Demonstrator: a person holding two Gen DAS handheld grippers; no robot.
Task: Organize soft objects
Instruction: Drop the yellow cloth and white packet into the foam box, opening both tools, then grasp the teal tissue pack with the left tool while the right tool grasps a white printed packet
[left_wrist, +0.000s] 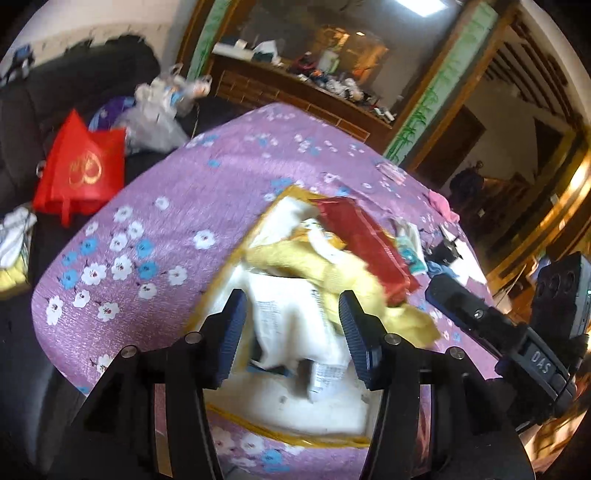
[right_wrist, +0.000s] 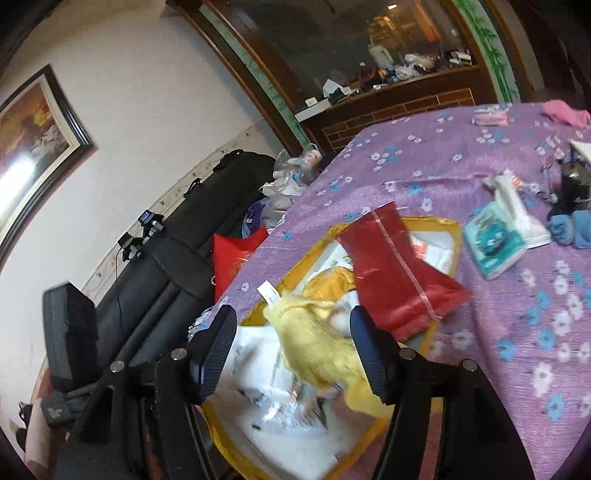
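My left gripper (left_wrist: 291, 332) fingers stand apart, gripping nothing; right gripper (right_wrist: 293, 349) fingers likewise. The yellow knit garment (right_wrist: 317, 350) lies in the yellow-trimmed storage bag (right_wrist: 448, 227) on the table (left_wrist: 177, 192), beside the red packet (right_wrist: 395, 266).

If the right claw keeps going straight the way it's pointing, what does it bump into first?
Probably the fluffy yellow cloth, lying between the open right claw fingers on the yellow-edged bag. Depth is hard to judge.

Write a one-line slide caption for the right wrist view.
Open right gripper over a yellow-trimmed storage bag holding a yellow soft garment and red packet on a purple floral cloth.
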